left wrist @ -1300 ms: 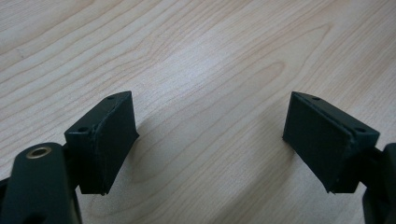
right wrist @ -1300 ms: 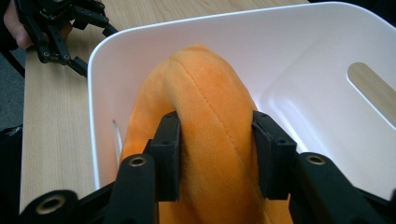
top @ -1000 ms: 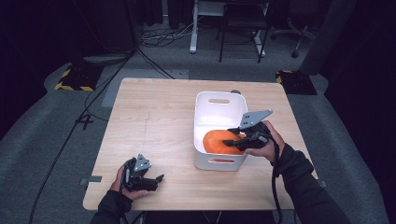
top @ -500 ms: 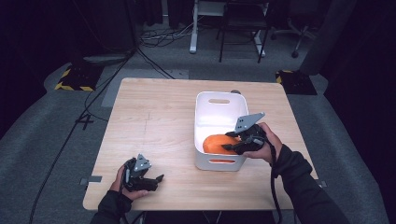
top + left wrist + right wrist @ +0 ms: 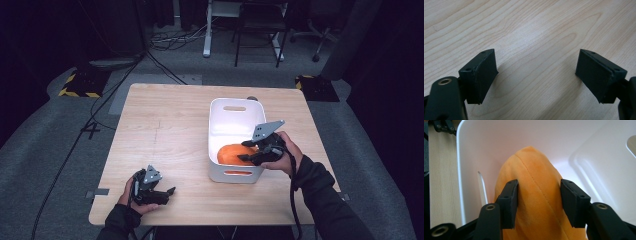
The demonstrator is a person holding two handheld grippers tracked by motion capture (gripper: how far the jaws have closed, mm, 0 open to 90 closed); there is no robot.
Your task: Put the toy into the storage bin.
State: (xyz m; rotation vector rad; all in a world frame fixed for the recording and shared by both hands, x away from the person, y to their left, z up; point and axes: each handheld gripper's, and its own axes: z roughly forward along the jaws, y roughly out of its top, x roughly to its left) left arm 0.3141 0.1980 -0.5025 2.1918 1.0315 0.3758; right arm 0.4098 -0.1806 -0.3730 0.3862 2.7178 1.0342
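Observation:
An orange stuffed object (image 5: pixel 534 167) with a stitched seam lies in the near end of a white plastic bin (image 5: pixel 216 111). My right gripper (image 5: pixel 246 157) reaches into the bin over its right rim. Its two black jaws press against either side of the orange object (image 5: pixel 229 154), so it is shut on it. The bin's white inner wall (image 5: pixel 549 135) rises behind the object. My left gripper (image 5: pixel 169 192) rests low at the front left of the wooden table (image 5: pixel 165 130), open. In the left gripper view, bare wood lies between the left gripper's (image 5: pixel 536 72) jaws.
The bin stands right of the table's centre, with handle slots in its near and far walls. Beyond the table, on the grey floor, are cables (image 5: pixel 165 37), a desk frame (image 5: pixel 240 25) and yellow-black marked blocks (image 5: pixel 80 85).
My right gripper has shifted slightly left and lower into the bin with the orange object. The left gripper has not moved.

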